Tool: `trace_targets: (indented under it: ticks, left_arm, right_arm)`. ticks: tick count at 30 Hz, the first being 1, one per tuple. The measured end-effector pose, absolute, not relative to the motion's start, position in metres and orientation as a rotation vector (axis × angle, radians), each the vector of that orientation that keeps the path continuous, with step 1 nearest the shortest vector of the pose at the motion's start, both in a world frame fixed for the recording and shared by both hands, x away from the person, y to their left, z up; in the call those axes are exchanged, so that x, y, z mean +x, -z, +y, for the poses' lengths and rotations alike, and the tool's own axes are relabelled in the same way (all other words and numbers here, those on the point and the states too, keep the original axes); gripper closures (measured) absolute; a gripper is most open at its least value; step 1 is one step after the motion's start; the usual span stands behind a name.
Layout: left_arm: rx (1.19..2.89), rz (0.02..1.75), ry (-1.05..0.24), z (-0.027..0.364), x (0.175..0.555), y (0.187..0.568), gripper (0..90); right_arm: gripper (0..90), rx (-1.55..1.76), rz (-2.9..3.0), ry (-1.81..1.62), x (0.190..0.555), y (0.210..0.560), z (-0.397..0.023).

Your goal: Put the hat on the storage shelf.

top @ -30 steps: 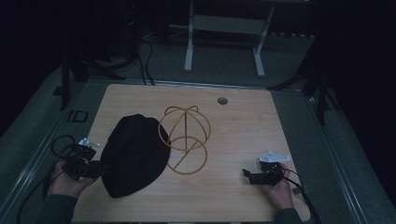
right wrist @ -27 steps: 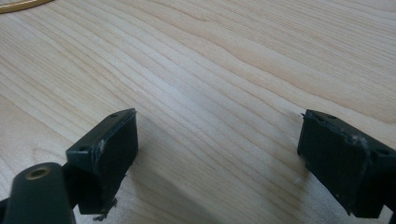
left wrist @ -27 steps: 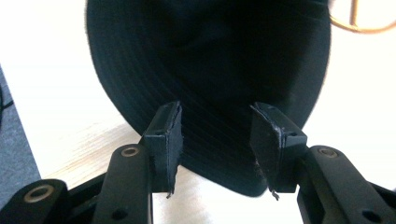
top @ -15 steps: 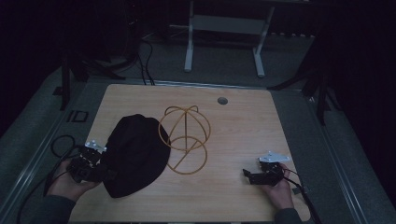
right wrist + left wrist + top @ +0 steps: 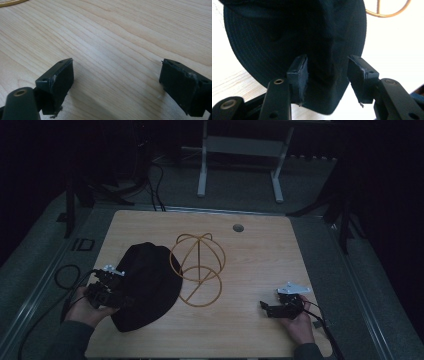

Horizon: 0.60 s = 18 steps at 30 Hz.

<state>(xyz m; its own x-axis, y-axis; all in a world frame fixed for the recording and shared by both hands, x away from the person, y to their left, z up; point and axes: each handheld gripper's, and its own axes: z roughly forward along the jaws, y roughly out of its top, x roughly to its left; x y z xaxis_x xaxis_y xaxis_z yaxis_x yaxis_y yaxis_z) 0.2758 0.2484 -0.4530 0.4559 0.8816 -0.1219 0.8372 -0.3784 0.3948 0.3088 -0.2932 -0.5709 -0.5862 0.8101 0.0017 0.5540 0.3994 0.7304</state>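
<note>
A: What is the left gripper (image 5: 327,80) doing?

B: It sits at the near left edge of the black hat (image 5: 147,282). Its jaws have just been opening, and the hat's brim lies between them; the left pad is against the cloth, the right pad stands a little off it, so nothing is clamped.

A: And the wire stand (image 5: 198,267)?

B: Beyond the hat from that gripper, just past its far edge, on the table (image 5: 260,255).

A: The right gripper (image 5: 116,82)?

B: Jaws spread wide over bare wood, nothing between them. The stand's base ring is well ahead of it, up to its left.
</note>
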Motion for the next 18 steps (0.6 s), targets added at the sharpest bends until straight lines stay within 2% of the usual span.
trace_targets:
  ticks: [10,15,17,18]
  left_arm:
    - [2.235,1.557,-0.115,0.242,0.295,0.458,50.3]
    - [2.206,1.593,-0.111,0.239,0.302,0.462,45.7]
    - [2.207,1.591,-0.128,0.237,0.304,0.464,46.9]
    - [2.215,1.589,-0.135,0.238,0.304,0.464,50.3]
  right_arm:
    - [12.1,1.179,2.308,-1.003,0.309,0.571,-0.293]
    - [12.1,1.179,2.308,-1.003,0.309,0.571,-0.293]
    - [12.1,1.18,2.308,-1.003,0.309,0.571,-0.293]
    - [12.1,1.179,2.308,-1.003,0.309,0.571,-0.293]
